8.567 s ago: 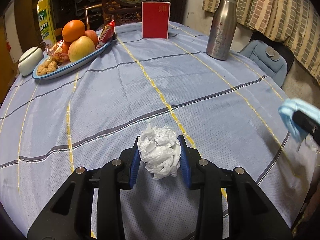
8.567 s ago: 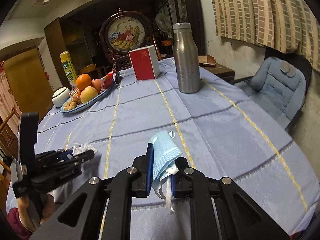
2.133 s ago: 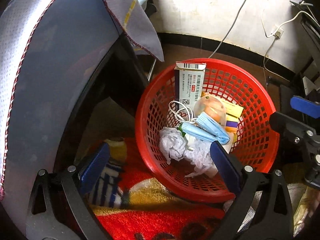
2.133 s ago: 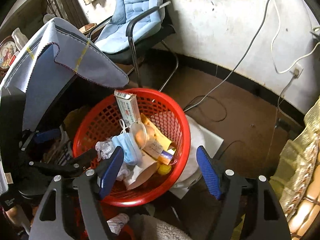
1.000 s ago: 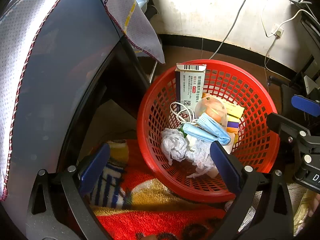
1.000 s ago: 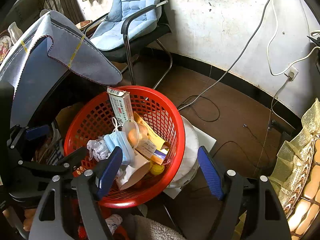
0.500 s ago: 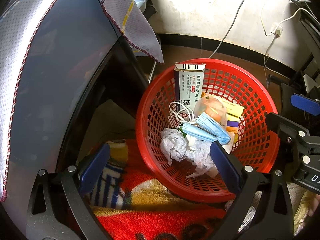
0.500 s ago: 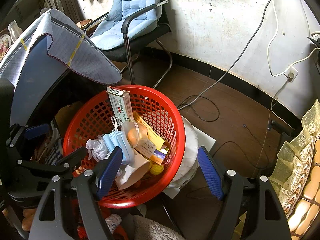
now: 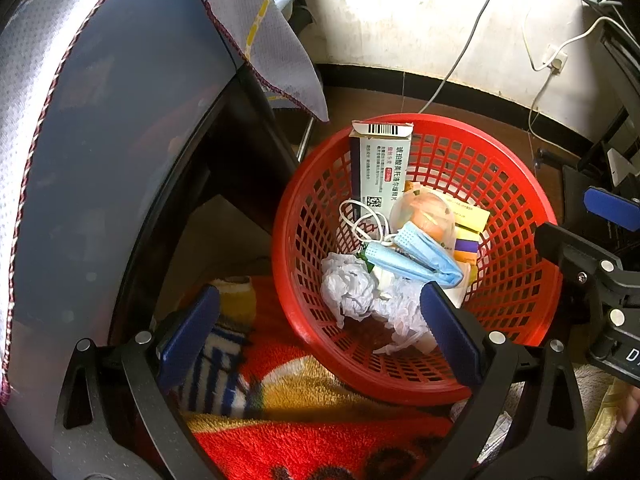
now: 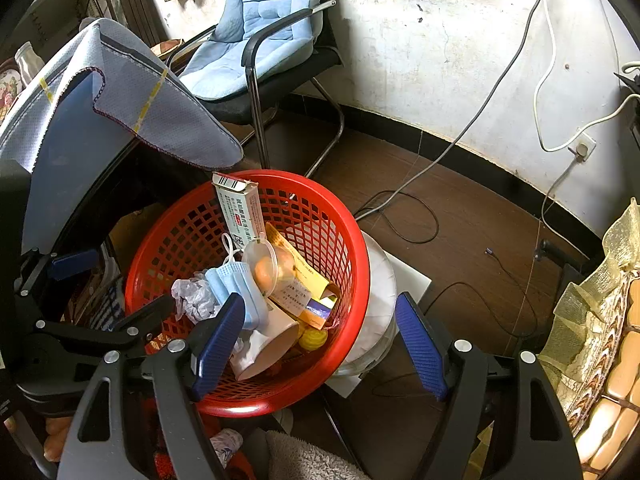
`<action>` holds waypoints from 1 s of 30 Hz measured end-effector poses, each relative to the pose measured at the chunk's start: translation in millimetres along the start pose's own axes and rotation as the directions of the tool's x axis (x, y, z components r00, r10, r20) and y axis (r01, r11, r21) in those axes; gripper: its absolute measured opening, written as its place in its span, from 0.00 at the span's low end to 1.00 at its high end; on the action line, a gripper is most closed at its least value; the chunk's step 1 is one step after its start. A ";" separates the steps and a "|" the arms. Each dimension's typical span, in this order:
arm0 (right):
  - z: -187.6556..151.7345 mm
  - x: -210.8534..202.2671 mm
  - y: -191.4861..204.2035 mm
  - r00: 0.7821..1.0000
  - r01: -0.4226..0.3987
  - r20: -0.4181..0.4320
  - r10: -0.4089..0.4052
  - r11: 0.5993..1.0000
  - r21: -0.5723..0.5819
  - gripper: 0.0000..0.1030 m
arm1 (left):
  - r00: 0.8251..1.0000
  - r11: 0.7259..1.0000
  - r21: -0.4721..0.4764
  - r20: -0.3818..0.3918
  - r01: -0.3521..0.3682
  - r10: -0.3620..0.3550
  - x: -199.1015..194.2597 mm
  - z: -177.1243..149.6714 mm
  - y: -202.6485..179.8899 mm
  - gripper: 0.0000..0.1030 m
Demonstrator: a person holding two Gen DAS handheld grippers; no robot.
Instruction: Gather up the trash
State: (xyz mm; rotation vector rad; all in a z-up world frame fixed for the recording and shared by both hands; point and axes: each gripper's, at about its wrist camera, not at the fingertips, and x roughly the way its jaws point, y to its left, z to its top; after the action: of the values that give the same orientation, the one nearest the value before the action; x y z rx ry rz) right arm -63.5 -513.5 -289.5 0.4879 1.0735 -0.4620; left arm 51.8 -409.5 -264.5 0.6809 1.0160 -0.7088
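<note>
A red mesh basket [image 9: 516, 280] [image 10: 344, 248] stands on the floor beside the table. Inside lie a crumpled white paper ball [image 9: 348, 288] [image 10: 192, 296], a blue face mask [image 9: 416, 256] [image 10: 240, 288], a medicine box [image 9: 380, 168] [image 10: 240, 208], a clear cup with orange fruit [image 9: 428, 216] and a paper cup [image 10: 272, 344]. My left gripper [image 9: 320, 332] is open and empty above the basket's near rim. My right gripper [image 10: 320, 340] is open and empty above the basket's other side.
The table with its grey-blue cloth [image 9: 100, 120] [image 10: 120, 112] hangs over the left. A red and yellow blanket [image 9: 300, 432] lies below the basket. A blue padded chair [image 10: 260, 32], cables [image 10: 404, 216] and a white lidded tub [image 10: 380, 300] are nearby.
8.6 s ago the left gripper held the paper ball and the right held the mask over the table. Both now lie in the basket. In the last second, almost nothing has moved.
</note>
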 end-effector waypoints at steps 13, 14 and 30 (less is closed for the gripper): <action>-0.3 -0.1 0.8 1.000 0.001 -0.002 -0.001 1.000 0.000 0.74 | 1.000 1.000 -0.002 -0.010 0.004 -0.004 2.0 -1.2 3.4 0.93; -0.3 0.1 0.2 1.000 0.001 -0.002 -0.001 1.000 0.000 0.74 | 1.000 1.000 -0.002 -0.010 0.004 -0.004 2.0 -1.2 3.4 0.93; -0.4 0.8 -0.6 1.000 0.001 -0.001 -0.001 1.000 0.000 0.74 | 1.000 1.000 -0.003 -0.013 0.004 -0.004 3.8 -3.3 4.8 0.93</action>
State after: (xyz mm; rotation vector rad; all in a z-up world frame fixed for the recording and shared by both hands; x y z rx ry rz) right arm -63.8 -513.9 -290.5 0.4881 1.0748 -0.4627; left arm 55.2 -404.8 -268.4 0.6819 1.0310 -0.7073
